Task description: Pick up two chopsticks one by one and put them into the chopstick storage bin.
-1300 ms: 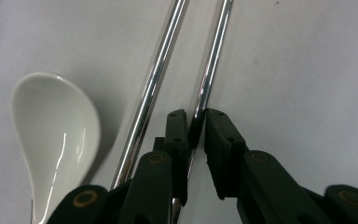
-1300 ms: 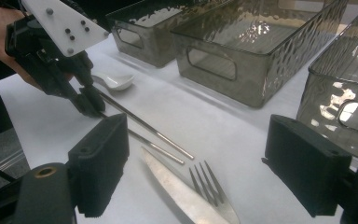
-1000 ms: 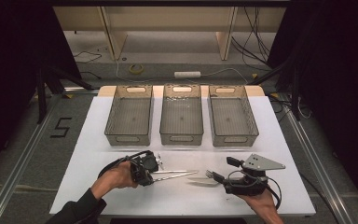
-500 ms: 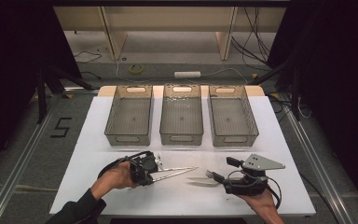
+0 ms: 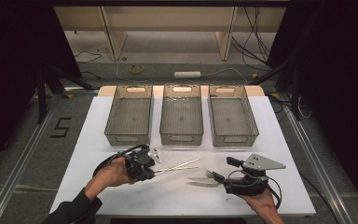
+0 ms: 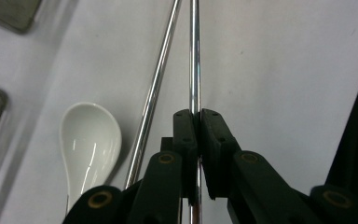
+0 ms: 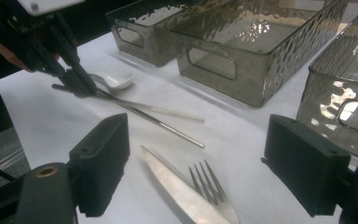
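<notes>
Near the front edge of the white counter (image 5: 279, 140), the left claw (image 6: 198, 119) is clamped shut on one metal chopstick (image 6: 195, 56), its jaws pinching the rod close to one end. The second chopstick (image 6: 161, 60) lies loose on the counter just beside it, the two splaying apart toward their far ends. A white ceramic spoon (image 6: 91, 140) rests on the counter next to the left claw, on the side toward the bins.

Further toward the front right corner, the right claw (image 7: 198, 158) stands wide open, jaws well apart, holding nothing. A fork (image 7: 212, 191) and a knife (image 7: 168, 179) lie between those jaws, the fork partly over the knife blade.

Three clear plastic bins (image 5: 182, 116) stand side by side along the back half of the counter, all of them bare inside as far as I can see.

My reading is that the cutlery is being sorted into the bins, and the step in hand is the pickup of the first chopstick. The next move would call for lifting it level without dragging its twin along, then carrying it over a bin's front wall before letting go.
</notes>
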The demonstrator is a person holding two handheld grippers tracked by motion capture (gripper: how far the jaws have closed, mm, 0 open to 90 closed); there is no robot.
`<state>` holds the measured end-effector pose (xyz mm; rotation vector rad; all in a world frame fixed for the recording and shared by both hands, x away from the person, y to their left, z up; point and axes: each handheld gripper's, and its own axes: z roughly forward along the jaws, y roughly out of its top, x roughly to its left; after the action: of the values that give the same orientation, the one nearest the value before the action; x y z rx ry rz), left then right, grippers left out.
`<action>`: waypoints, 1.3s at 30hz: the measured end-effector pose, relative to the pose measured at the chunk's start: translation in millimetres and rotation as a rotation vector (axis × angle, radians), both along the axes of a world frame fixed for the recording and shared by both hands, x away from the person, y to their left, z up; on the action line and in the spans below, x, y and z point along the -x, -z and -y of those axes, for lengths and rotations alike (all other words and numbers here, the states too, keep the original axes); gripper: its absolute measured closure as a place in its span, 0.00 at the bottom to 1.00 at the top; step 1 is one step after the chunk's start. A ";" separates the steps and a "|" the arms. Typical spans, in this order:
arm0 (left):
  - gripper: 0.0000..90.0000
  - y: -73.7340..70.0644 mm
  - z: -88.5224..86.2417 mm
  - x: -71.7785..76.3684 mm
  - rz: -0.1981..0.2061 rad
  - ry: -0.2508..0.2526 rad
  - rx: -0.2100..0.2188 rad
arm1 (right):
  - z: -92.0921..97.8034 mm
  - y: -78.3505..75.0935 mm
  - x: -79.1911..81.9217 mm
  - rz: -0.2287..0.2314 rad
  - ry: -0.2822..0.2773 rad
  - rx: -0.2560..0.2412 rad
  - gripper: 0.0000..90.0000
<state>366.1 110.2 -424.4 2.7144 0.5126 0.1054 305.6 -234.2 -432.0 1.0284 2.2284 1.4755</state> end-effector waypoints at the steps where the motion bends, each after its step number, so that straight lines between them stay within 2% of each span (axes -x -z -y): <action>1: 0.94 -4.2 -2.1 -1.7 -0.001 -0.018 0.032 | 0.1 -0.1 0.0 -0.001 0.001 -0.002 0.26; 3: 0.94 -5.0 -2.5 -2.5 0.002 -0.026 0.044 | 0.3 0.1 0.1 0.003 0.002 -0.002 0.26; 6: 0.94 -7.6 -3.7 -6.1 0.008 -0.058 0.097 | 0.6 -0.5 0.2 0.006 0.007 -0.007 0.26; 7: 0.94 -7.6 -3.7 -6.1 0.008 -0.058 0.097 | 0.9 -0.7 0.4 0.008 0.007 -0.006 0.26; 10: 0.94 -14.0 -6.3 -10.8 0.024 -0.090 0.139 | 1.5 -0.8 0.4 0.011 0.009 -0.010 0.26; 18: 0.94 -30.0 -19.0 -34.2 0.077 -0.185 0.202 | 2.4 0.0 -0.5 0.010 0.012 -0.011 0.26; 19: 0.94 -33.0 -22.4 -39.5 0.091 -0.212 0.219 | 2.6 0.2 -0.7 0.011 0.013 -0.012 0.26; 21: 0.94 -34.6 -24.0 -42.0 0.089 -0.213 0.220 | 2.8 0.1 -0.7 0.009 0.014 -0.012 0.26; 24: 0.94 -38.7 -26.6 -47.3 0.111 -0.233 0.220 | 2.7 0.6 -0.8 0.006 0.014 -0.011 0.26; 29: 0.94 -46.1 -33.3 -57.3 0.132 -0.277 0.257 | 2.8 0.7 -1.0 0.006 0.014 -0.011 0.26; 31: 0.94 -48.9 -37.5 -62.0 0.146 -0.308 0.280 | 3.0 0.6 -1.1 0.005 0.014 -0.012 0.26; 39: 0.94 -58.4 -58.7 -88.3 0.203 -0.430 0.321 | 3.1 1.1 -1.3 0.002 0.015 -0.014 0.26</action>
<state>454.4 168.9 -366.0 2.2173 0.9519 0.3721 306.9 -237.3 -433.0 1.0456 2.2076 1.4867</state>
